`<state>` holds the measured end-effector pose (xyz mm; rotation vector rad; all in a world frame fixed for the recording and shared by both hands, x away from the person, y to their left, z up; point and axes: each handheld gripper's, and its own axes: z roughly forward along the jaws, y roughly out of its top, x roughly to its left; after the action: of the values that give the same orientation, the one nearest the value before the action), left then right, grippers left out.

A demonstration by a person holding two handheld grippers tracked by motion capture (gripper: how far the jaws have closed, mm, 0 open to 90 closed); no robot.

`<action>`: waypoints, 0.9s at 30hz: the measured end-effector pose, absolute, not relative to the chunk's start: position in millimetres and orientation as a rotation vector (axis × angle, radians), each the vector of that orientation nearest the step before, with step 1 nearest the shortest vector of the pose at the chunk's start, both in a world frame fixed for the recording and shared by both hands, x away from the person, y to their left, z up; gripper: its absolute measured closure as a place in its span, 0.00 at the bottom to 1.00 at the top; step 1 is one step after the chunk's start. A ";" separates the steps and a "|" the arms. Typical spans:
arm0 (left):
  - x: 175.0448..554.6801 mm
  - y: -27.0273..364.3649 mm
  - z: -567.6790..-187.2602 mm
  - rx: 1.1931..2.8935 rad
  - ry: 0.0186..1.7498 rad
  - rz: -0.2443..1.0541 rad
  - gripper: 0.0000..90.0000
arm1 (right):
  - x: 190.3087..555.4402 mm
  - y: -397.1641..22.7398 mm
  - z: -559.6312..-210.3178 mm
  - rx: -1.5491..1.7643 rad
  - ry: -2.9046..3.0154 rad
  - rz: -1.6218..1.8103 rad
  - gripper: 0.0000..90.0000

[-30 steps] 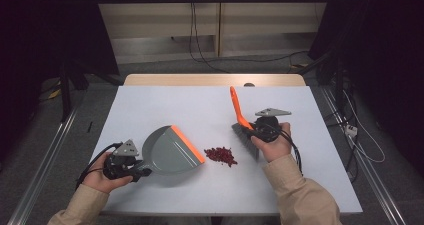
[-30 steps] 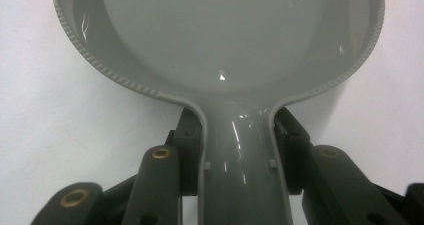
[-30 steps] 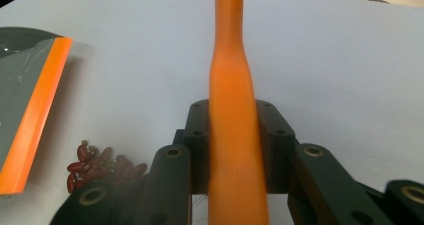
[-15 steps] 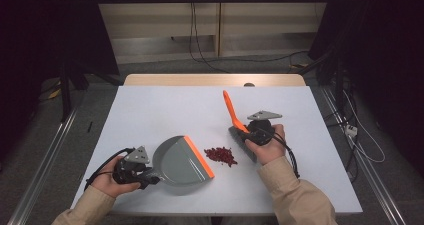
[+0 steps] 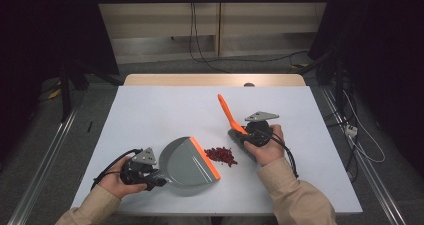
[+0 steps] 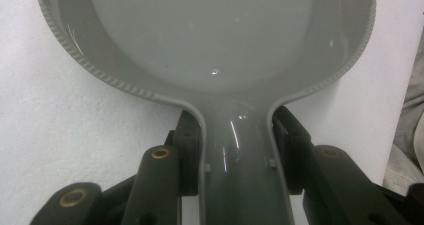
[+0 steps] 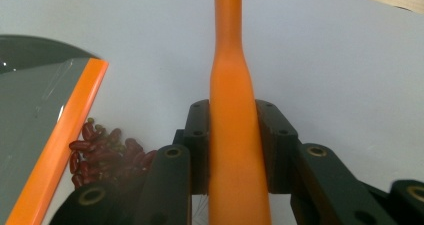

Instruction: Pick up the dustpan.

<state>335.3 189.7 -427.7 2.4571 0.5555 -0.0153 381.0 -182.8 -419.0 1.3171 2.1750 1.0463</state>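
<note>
Left gripper fingers clamp the dustpan beside the beans; right gripper fingers clamp the brush handle

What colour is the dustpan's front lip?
Orange, on the grey dustpan; clearest in the right gripper view.

brush bristles hidden behind right tool, dustpan front cut off
</note>
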 end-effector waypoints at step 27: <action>328.9 195.5 -424.3 2.440 0.574 -0.022 0.61 | 362.3 -167.5 -422.6 1.252 2.188 0.970 0.79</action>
<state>328.9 195.5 -424.3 2.4400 0.5741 -0.0219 362.3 -167.5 -422.6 1.2518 2.1885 0.9704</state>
